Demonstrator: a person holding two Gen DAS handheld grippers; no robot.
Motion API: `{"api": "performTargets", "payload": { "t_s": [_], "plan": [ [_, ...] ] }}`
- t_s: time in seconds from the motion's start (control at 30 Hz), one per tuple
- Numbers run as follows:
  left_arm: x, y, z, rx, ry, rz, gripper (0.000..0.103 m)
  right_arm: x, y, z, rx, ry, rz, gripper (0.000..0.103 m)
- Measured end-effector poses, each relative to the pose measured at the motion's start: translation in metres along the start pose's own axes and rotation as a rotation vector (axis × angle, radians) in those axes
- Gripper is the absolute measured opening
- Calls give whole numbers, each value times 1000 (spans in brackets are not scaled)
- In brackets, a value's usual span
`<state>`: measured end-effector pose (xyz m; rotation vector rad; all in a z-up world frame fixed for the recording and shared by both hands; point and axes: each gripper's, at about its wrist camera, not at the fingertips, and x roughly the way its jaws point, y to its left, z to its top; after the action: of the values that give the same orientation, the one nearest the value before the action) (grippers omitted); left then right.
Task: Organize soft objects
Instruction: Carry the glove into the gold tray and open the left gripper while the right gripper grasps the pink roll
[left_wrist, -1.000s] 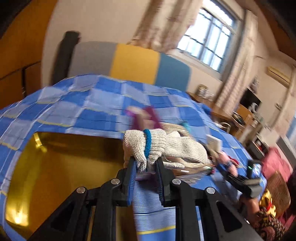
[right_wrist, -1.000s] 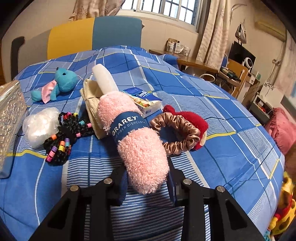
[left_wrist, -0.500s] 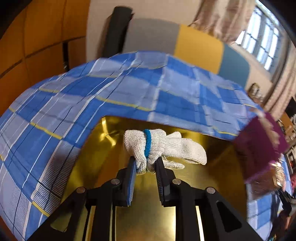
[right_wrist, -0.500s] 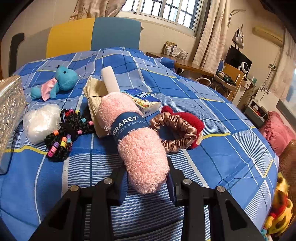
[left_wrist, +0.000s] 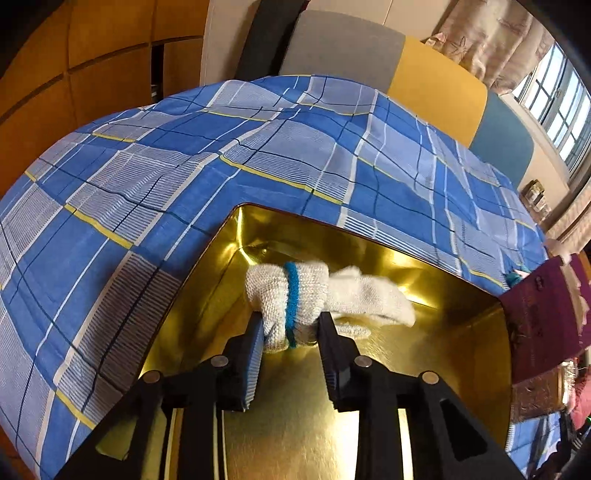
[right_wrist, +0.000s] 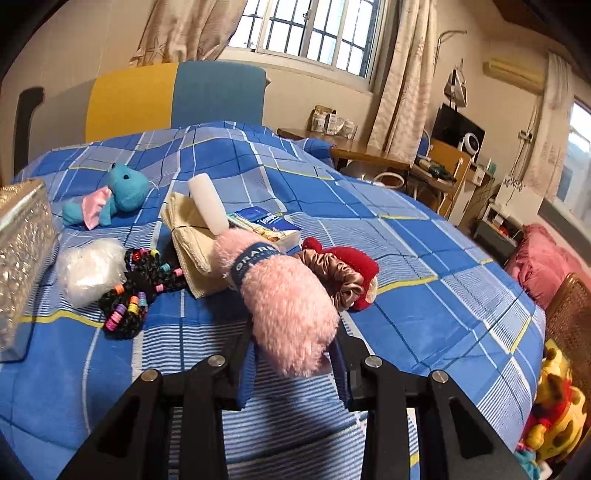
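Observation:
In the left wrist view my left gripper (left_wrist: 291, 332) is shut on a rolled white knit glove (left_wrist: 295, 295) with a blue band, held over the open gold tin box (left_wrist: 461, 332). In the right wrist view my right gripper (right_wrist: 291, 354) is shut on a pink rolled microfiber cloth (right_wrist: 280, 295) with a dark blue label, lifted above the blue checked bedspread (right_wrist: 424, 314).
On the bed lie a teal plush (right_wrist: 118, 195), a white bag (right_wrist: 88, 269), a black beaded cord (right_wrist: 140, 284), a beige cloth (right_wrist: 192, 240), a white roll (right_wrist: 208, 201), a blue packet (right_wrist: 266, 221), a satin scrunchie (right_wrist: 332, 273), a red plush (right_wrist: 354, 262). A silver box side (right_wrist: 22, 258) stands left.
My left gripper has swung from the bed over the gold box and moved lower into it, glove still held. My right gripper has risen slightly with the pink cloth.

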<state>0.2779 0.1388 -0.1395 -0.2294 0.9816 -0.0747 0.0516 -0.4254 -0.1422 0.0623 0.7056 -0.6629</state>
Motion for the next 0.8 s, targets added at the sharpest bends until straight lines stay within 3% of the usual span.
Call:
{"api": "performTargets", "payload": {
  "t_s": [0.13,0.4,0.57,0.8],
  "plan": [
    [-3,10,2,-63,6,-32,31,-10,-7,0,56,14,24,34],
    [0,10,18,-65,15,-75,33,-53,-2,12,49,-25,86,31],
    [-10,13,31,-88,-33,-86,34,-71,2,21,80,-29,139,31],
    [-44,5,29,-5,-129,-69,34,-106,20,35,84,-72,224,30]
  ]
}}
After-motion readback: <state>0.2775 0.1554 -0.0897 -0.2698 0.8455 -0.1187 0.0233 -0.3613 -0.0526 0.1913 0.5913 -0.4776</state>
